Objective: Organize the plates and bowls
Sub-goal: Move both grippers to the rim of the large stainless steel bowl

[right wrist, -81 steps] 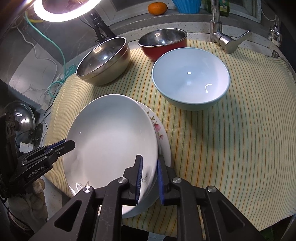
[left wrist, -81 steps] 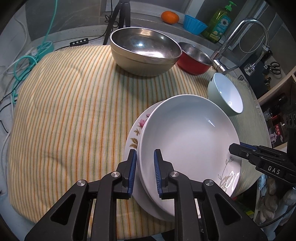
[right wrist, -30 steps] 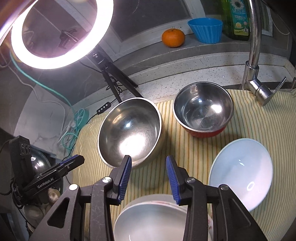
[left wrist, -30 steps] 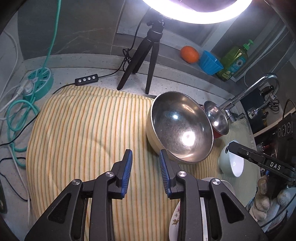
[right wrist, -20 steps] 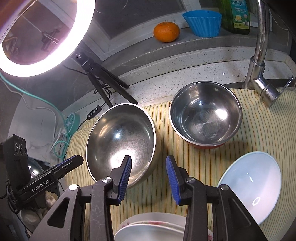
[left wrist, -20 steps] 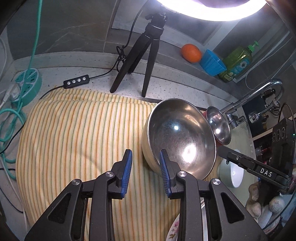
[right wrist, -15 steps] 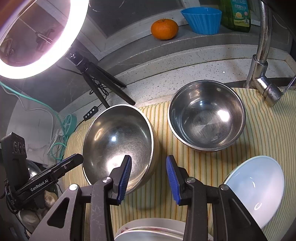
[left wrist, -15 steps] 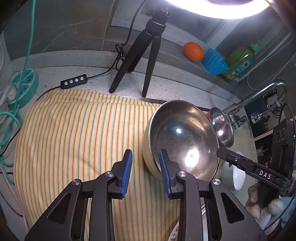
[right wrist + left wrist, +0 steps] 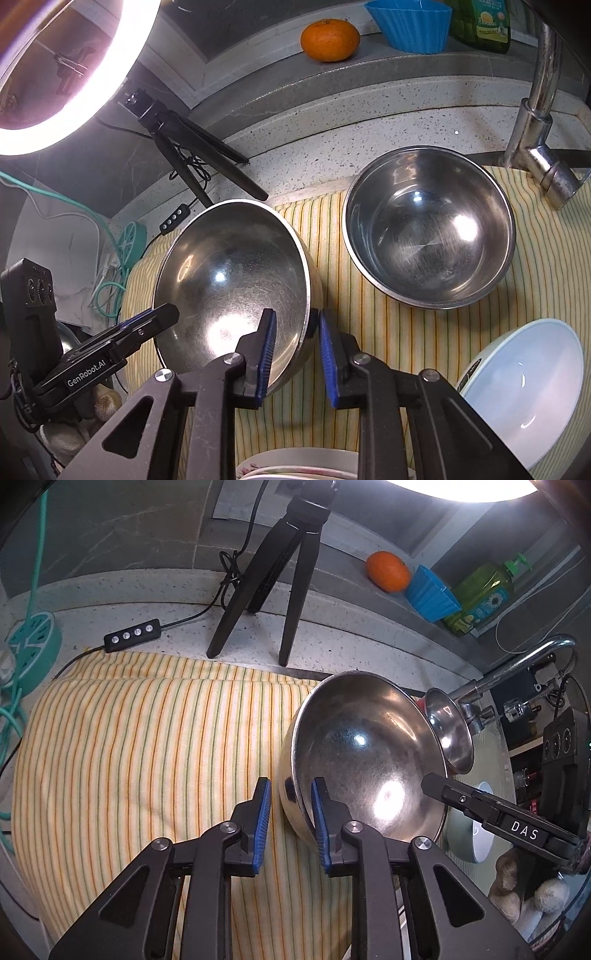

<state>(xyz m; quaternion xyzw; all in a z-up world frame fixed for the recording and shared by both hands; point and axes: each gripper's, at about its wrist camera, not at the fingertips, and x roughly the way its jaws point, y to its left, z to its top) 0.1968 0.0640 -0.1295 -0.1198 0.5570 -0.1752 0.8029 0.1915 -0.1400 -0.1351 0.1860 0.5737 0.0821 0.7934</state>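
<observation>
Large round stainless-steel bowl (image 9: 364, 753) on yellow striped cloth (image 9: 140, 746), landmark. Left gripper (image 9: 288, 819) fingers parted, straddling bowl's left rim, not clamped. Right gripper (image 9: 295, 349) fingers parted, straddling bowl's right rim. Smaller red-sided steel bowl (image 9: 428, 227) right of it; pale blue ceramic bowl (image 9: 524, 387) farther right, nearer camera.

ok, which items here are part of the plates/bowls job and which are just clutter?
Job:
big steel bowl
red steel bowl
pale blue bowl
plates
left gripper, right gripper, both open at the big bowl's rim

Clutter:
orange
blue cup
soap bottle
tripod
faucet
</observation>
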